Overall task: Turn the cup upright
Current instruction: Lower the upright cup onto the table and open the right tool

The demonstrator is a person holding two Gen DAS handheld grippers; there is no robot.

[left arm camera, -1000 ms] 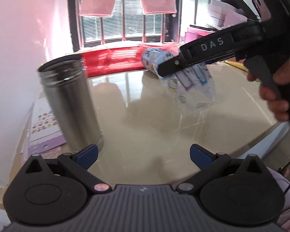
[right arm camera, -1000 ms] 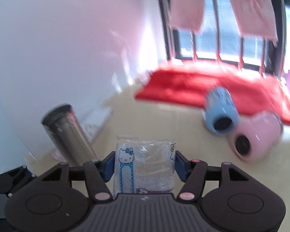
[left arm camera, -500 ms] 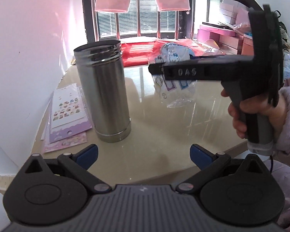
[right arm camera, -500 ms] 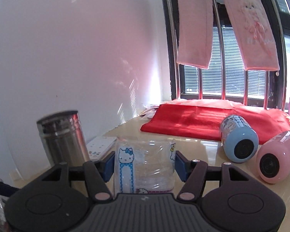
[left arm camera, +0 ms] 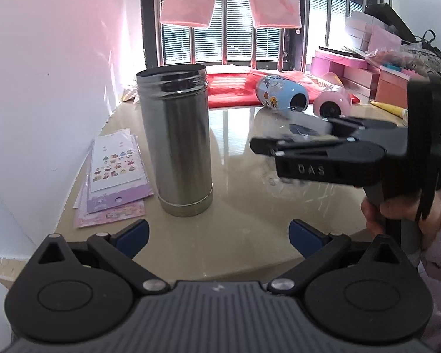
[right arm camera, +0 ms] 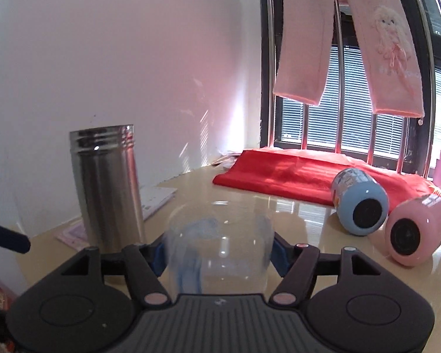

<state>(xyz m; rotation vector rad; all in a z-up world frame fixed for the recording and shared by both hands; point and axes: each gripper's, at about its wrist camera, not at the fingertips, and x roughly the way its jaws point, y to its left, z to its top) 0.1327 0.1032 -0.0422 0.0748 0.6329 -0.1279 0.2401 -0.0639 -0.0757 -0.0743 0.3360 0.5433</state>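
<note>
Glossy beige table (right arm camera: 250, 206) runs ahead to a barred window. Between the right gripper (right arm camera: 217, 254)'s blue pads, pressed on both sides, sits the clear plastic cup (right arm camera: 217, 250), blurred, so its axis and mouth direction are unreadable. Left gripper (left arm camera: 217, 234) gapes wide, holding nothing, a steel flask (left arm camera: 176, 144) just ahead-left.

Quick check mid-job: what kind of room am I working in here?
Probably a home room, perhaps a child's: a glossy table by a barred window, pink garments hanging to dry, sticker sheets, and stacked pink boxes.
</note>
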